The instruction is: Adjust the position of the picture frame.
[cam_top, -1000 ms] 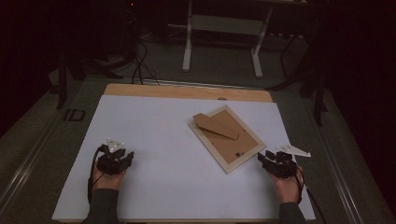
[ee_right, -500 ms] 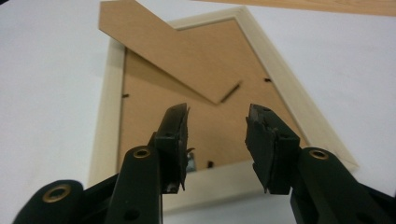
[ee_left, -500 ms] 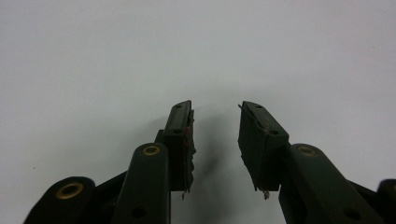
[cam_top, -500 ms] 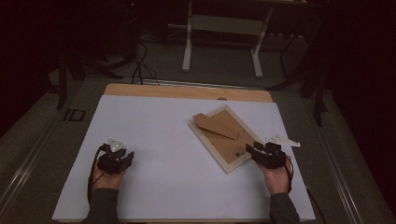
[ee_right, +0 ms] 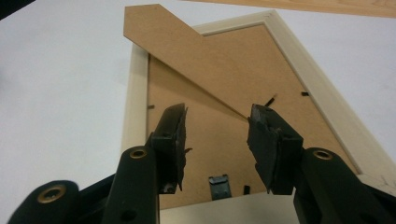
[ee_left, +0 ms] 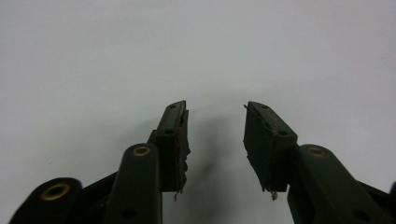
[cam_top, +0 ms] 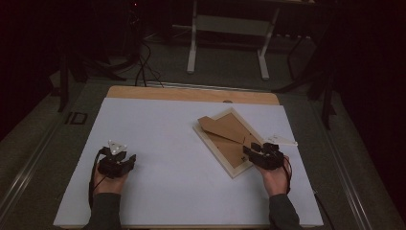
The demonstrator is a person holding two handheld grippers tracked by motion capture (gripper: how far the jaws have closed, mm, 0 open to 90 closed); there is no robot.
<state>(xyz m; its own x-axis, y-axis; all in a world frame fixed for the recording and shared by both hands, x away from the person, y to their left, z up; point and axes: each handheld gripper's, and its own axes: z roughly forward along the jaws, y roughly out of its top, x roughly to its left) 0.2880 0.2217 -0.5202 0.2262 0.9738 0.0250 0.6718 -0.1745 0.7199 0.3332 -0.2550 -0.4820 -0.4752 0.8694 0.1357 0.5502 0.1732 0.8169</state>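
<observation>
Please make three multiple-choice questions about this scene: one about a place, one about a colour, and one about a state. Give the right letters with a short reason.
1. Where does the picture frame lie on the white table top?
A. on its right half
B. at its left edge
C. on the floor

2. What colour is the frame's back panel?
A. blue
B. brown
C. green

3. How do the jaws of the left hand-held gripper stand?
A. shut on a cloth
B. shut on the frame
C. apart, with nothing between them

Answers:
1 A: the high view shows the frame on the right half, in front of the right hand-held gripper.
2 B: the right gripper view shows brown board inside a pale wooden rim.
3 C: bare white surface shows between the jaws.
</observation>
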